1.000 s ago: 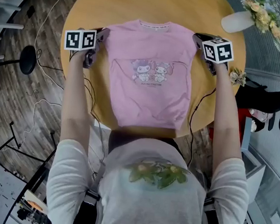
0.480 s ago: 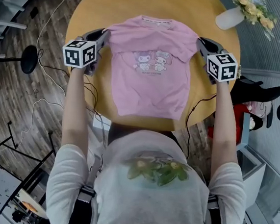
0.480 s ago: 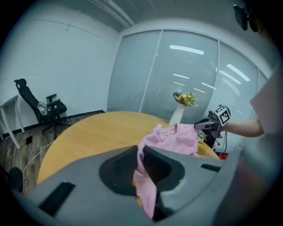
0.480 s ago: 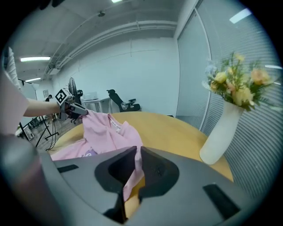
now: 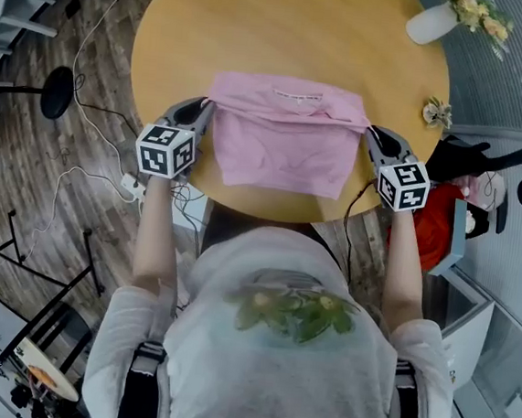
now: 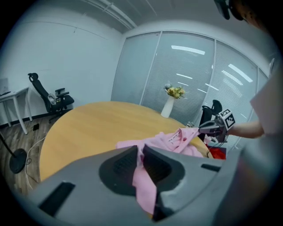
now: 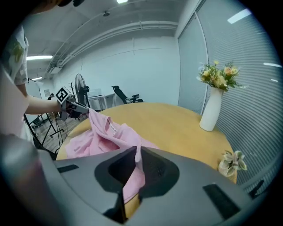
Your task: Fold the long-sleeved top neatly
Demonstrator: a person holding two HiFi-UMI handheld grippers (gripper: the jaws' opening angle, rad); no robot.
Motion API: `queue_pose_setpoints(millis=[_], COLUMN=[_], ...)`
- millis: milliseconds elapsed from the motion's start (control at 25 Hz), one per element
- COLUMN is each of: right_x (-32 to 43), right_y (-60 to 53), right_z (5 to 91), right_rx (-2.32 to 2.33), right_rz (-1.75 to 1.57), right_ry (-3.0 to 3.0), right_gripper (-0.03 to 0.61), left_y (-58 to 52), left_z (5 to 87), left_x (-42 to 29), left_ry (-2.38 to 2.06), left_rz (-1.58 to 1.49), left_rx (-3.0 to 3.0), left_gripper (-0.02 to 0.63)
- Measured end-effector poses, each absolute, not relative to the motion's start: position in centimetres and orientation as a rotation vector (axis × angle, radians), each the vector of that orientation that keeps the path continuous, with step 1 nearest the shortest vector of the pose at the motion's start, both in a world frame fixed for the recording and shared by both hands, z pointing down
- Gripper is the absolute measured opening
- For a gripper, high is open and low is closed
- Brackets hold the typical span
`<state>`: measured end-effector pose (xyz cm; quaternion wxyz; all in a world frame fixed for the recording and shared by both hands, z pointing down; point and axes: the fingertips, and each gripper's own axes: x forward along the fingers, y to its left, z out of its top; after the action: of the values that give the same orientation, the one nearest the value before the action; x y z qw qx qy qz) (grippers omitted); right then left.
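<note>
No readable text, brand, number or sign anywhere. White cube with black square code patterns (image 5: 166,150) on the left tongs (image 5: 205,108): pattern only, no letters or digits. Matching white cube (image 5: 403,186) on the right tongs (image 5: 371,133): same, pattern only. Pink long-sleeved fabric top (image 5: 280,150): white neck tape (image 5: 297,94) at the collar has tiny dark marks, too small to read in the head view and blurred in both gripper views. Person's white shirt (image 5: 227,375): green plant print (image 5: 292,312), no words legible.
</note>
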<state>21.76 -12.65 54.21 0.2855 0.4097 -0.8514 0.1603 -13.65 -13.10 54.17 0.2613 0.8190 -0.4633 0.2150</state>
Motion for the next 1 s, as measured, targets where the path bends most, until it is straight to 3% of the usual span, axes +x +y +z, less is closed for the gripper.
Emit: queue_pose_setpoints(millis=[280, 640, 920, 1000], right_x=[21.8, 23.0, 22.0, 21.8], right_y=[-9.6, -7.5, 1.4, 2.8], right_z=[57.6, 48.6, 58.9, 61.7], right_rx=[1.06, 1.136, 0.925, 0.867], right_rz=[0.434, 0.396, 0.588, 0.699], right_ry=[-2.219, -2.398, -2.215, -2.163], right_gripper=[0.043, 0.043, 0.043, 0.045], left_y=[-9.7, -7.7, 0.2, 1.5], left_z=[57.4, 48.6, 59.9, 62.0], left_x=[-13.3, -12.9, -13.1, -12.8], left_ry=[-1.279, -1.262, -1.097, -1.043], left_rz=[0.682, 0.519, 0.858, 0.905], left_rx=[2.161, 2.312, 2.12, 2.057], left_gripper=[0.041, 0.041, 0.044, 0.075])
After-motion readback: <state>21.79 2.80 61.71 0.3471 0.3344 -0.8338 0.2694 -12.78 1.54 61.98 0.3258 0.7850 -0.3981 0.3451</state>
